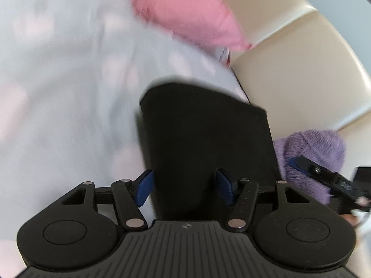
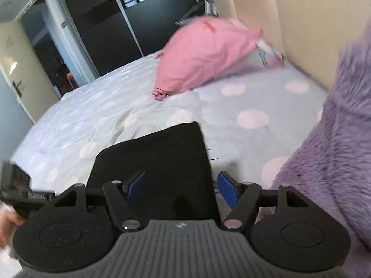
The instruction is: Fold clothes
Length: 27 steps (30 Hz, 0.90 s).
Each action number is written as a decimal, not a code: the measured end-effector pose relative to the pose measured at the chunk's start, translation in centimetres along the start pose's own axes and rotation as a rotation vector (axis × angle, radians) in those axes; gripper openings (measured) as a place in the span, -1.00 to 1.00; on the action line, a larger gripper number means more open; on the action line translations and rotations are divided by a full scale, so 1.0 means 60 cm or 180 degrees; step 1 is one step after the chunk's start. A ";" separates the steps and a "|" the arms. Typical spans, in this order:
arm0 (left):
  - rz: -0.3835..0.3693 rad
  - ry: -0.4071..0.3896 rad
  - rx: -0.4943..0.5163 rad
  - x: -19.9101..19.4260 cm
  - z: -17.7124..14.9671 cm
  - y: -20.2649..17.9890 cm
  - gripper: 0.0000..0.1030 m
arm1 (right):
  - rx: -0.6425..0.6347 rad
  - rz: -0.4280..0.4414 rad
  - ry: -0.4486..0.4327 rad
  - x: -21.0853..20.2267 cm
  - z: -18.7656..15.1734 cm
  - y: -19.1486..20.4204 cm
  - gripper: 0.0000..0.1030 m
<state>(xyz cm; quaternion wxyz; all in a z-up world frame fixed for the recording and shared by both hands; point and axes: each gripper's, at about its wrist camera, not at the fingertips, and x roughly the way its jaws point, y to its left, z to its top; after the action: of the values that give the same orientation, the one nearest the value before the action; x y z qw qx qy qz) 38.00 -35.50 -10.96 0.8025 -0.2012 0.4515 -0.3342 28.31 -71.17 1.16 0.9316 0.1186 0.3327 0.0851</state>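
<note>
A wide bed under a pale grey sheet with soft pink polka dots (image 2: 231, 106) serves as the folding surface and fills both views. A cream padded headboard (image 1: 301, 74) borders it, and a plump pink pillow (image 2: 204, 55) lies near that end, well apart from the work. A fuzzy purple sleeve (image 2: 336, 150) covers the person's right arm. The black fabric garment (image 1: 204, 139), seemingly folded into a compact rectangle with straight edges, lies flat on the sheet just ahead of both tools. The left gripper (image 1: 185, 188) has its blue pads spread wide with the cloth lying between them but not pinched; the right gripper (image 2: 183, 190) is likewise spread, holding nothing, likely ready for the next fold.
</note>
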 end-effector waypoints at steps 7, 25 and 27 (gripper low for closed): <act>0.0081 -0.0004 0.0715 -0.026 -0.022 -0.086 -0.23 | -0.0546 -0.0373 -0.0023 -0.010 -0.090 0.062 -0.26; 0.0566 0.0270 0.0931 -0.022 -0.050 -0.112 -0.55 | -0.0655 -0.0688 -0.0041 -0.008 -0.148 0.105 -0.25; 0.0544 0.0184 0.0987 -0.070 -0.059 -0.124 -0.54 | -0.0691 -0.0619 -0.0083 -0.035 -0.151 0.141 -0.25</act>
<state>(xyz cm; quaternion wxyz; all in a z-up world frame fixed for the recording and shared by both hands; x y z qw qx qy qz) 30.79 -37.72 -5.67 0.8361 -0.0263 0.4329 -0.3360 20.23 -62.07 -1.99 0.9471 -0.0145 0.3193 0.0284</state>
